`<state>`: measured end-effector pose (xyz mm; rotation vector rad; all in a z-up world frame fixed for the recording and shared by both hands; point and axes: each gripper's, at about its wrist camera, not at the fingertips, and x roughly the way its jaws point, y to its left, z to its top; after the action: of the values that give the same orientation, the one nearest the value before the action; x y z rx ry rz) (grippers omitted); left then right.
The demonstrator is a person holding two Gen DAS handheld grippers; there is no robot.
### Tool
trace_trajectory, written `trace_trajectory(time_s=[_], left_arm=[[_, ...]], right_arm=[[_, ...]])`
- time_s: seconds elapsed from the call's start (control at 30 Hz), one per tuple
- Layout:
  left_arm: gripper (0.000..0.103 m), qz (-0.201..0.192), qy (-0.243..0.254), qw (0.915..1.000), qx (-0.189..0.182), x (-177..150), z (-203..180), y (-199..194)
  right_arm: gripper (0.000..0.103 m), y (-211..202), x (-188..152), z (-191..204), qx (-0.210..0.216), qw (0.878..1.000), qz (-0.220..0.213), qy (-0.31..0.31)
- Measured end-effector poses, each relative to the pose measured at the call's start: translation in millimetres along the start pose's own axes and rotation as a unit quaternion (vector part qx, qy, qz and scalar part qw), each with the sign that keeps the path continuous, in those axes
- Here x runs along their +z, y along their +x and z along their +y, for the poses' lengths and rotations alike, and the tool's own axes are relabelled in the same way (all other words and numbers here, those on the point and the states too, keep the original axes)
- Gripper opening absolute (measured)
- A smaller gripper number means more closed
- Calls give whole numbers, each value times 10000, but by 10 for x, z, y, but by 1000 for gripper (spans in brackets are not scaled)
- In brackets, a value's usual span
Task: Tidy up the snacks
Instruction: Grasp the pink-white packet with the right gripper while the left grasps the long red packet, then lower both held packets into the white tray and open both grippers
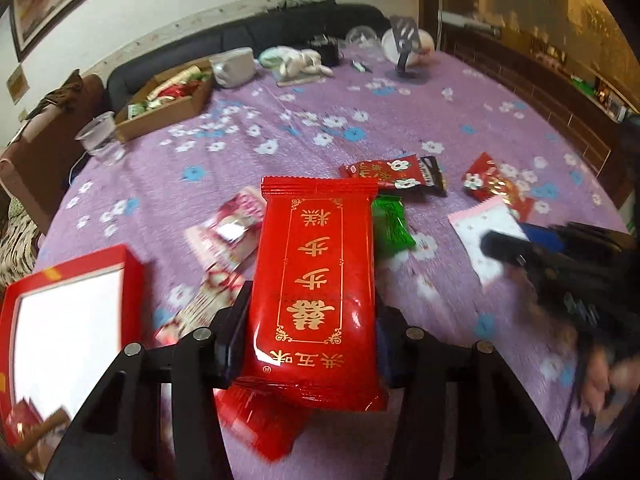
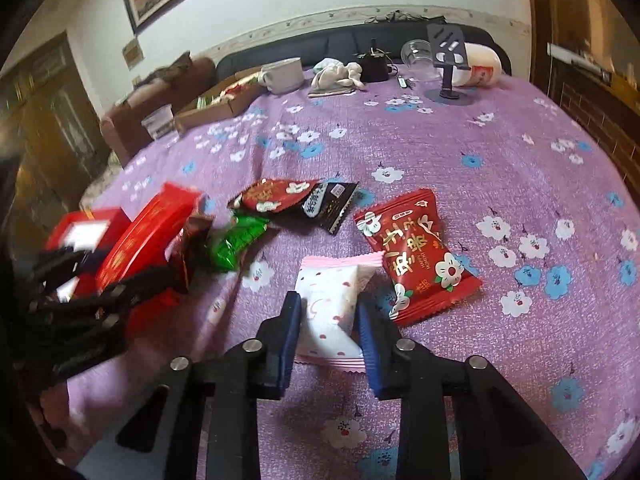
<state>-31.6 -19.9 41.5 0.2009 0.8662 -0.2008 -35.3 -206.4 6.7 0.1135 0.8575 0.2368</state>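
A large red packet (image 1: pixel 316 260) with gold characters sits lengthwise between the fingers of my left gripper (image 1: pixel 314 304), which is shut on its sides above the purple flowered cloth (image 1: pixel 280 140). A red box (image 1: pixel 132 280) with a white inside lies just to its left. In the right wrist view my right gripper (image 2: pixel 330 320) is shut on a white and pink packet (image 2: pixel 332 300), its blue pads (image 2: pixel 290 328) against both sides. The left gripper (image 2: pixel 80 280) and its red packet (image 2: pixel 148 232) show blurred at the left there.
Loose snacks lie on the cloth: a red flowered packet (image 2: pixel 416 260), a green one (image 2: pixel 236 240), a red one (image 2: pixel 280 196) and a black one (image 2: pixel 332 204). Far back stand a cardboard box of snacks (image 1: pixel 168 104), a plastic cup (image 1: pixel 98 136) and a phone stand (image 1: pixel 406 48).
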Motion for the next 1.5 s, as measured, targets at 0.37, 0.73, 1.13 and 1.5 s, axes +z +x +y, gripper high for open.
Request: trace_trajectory(time_s=[0.37,0.73,1.13,1.5], left_arm=[[49,-399,-517,9979,41,-573,439,-758],[49,-706,-708,9950,1,-896,632,-1201],[49,-732,-1004,9922,-81,-1142,933,-1284],[49,-895,-1325,9869,202,-1242,1278,-1359]], right_arm=[[27,2,-15,-10,19,10000,-39,27],[23,-20,-32,-179,380,9979,-159,502],[20,-329,-148,-28,123,9949,-685,728],[20,-520,-120,522,590,9932,-900,446]])
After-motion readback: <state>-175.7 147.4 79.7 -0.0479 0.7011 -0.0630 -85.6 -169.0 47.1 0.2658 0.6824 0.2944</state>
